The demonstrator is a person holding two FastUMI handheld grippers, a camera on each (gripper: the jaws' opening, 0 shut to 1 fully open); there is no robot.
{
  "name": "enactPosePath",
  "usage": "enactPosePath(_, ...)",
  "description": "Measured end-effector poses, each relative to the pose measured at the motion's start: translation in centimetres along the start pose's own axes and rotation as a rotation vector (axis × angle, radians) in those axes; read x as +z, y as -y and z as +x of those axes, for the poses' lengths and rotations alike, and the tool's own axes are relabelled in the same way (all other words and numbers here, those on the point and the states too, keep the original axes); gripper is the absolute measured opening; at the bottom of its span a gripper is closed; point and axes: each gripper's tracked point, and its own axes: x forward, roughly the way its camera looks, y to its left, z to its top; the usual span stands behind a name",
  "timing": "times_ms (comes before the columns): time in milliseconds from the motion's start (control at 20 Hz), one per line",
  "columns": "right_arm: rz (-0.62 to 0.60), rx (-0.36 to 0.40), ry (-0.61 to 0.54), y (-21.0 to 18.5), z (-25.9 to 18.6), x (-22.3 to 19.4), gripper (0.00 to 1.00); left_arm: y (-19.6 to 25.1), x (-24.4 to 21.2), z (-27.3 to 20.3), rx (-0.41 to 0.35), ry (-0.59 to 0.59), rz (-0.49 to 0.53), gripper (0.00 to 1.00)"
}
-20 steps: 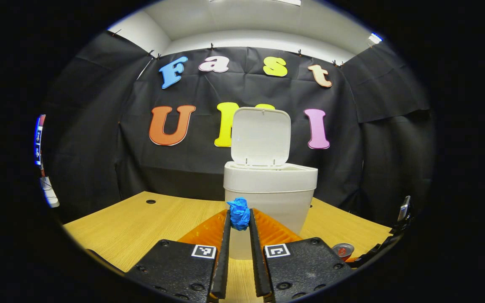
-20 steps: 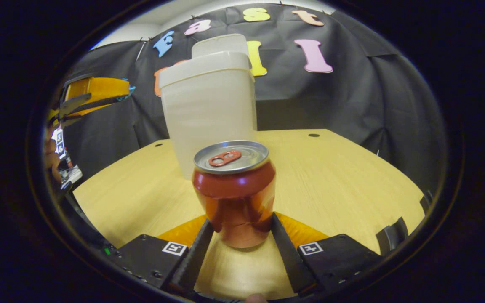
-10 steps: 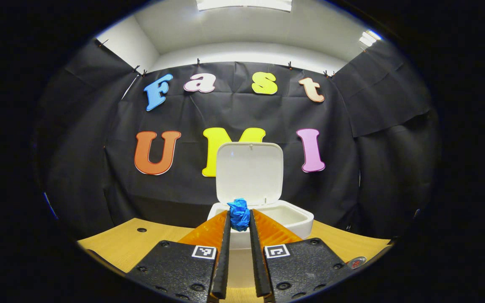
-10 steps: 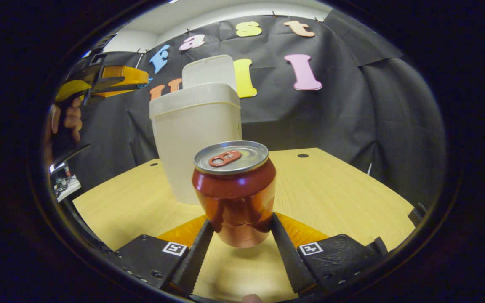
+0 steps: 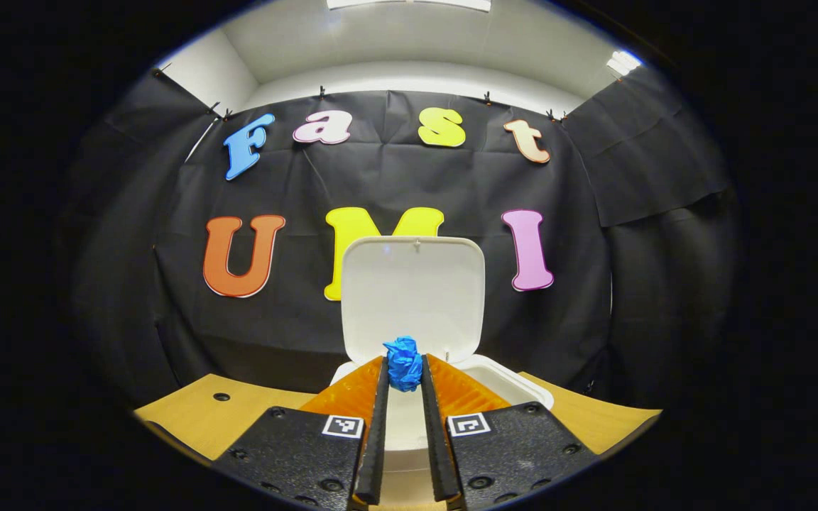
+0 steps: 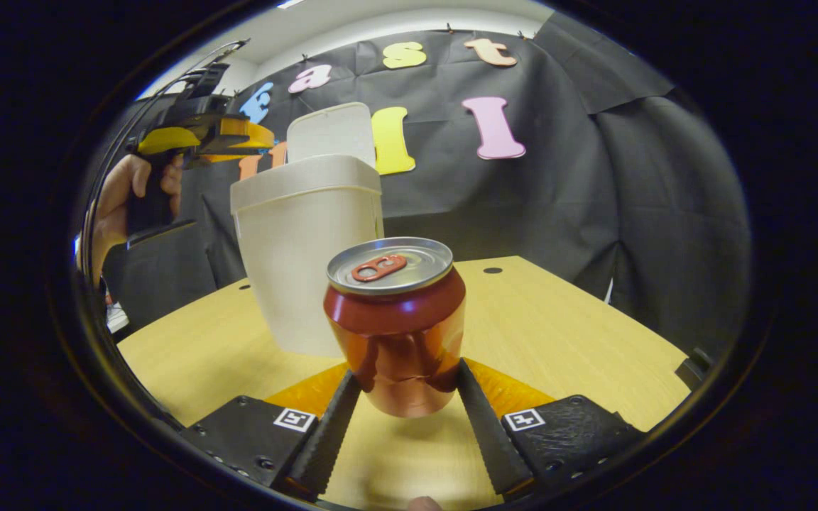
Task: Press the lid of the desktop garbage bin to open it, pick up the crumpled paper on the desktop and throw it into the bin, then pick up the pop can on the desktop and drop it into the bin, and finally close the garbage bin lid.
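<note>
Left tool (image 5: 402,369) pinches the blue crumpled paper (image 5: 403,361) at its tips, over the bin (image 6: 309,262) mouth, lid (image 5: 412,294) standing upright and open. Right tool (image 6: 405,383) grips the red pop can (image 6: 395,323) (upright, tab end up) clear above the desk (image 6: 558,333), just beside the bin; inside of the bin can't be made out.

The bin (image 6: 309,262) stood mid-table with its mouth open, its raised lid (image 5: 412,294) walling the back edge. Bare table (image 6: 558,319) lay open towards the right edge.
</note>
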Motion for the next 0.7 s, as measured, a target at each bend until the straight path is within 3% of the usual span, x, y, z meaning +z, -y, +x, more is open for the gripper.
enactPosePath(150,-0.001,-0.008,0.009,0.4,0.0,0.3,0.81,0.1,-0.6,0.7,-0.012,-0.027,0.01,0.38)
enactPosePath(250,0.005,-0.01,0.011,0.5,0.0,0.3,0.81,0.1,-0.9,0.8,-0.007,-0.034,0.009,0.51)
enactPosePath(300,0.006,-0.009,0.01,0.4,0.1,0.4,0.81,-0.2,-1.0,0.7,0.01,-0.041,0.013,0.77)
enactPosePath(400,0.003,-0.01,0.01,0.3,0.2,0.5,0.81,-0.4,-0.9,0.7,0.023,-0.038,0.014,0.95)
enactPosePath(450,0.002,-0.008,0.01,0.2,0.3,0.5,0.81,-0.3,-0.9,0.7,0.02,-0.036,0.012,1.0)
enactPosePath(700,-0.011,-0.001,0.019,-0.4,0.2,1.4,0.81,-0.5,-0.7,-0.3,0.007,-0.034,-0.005,0.98)
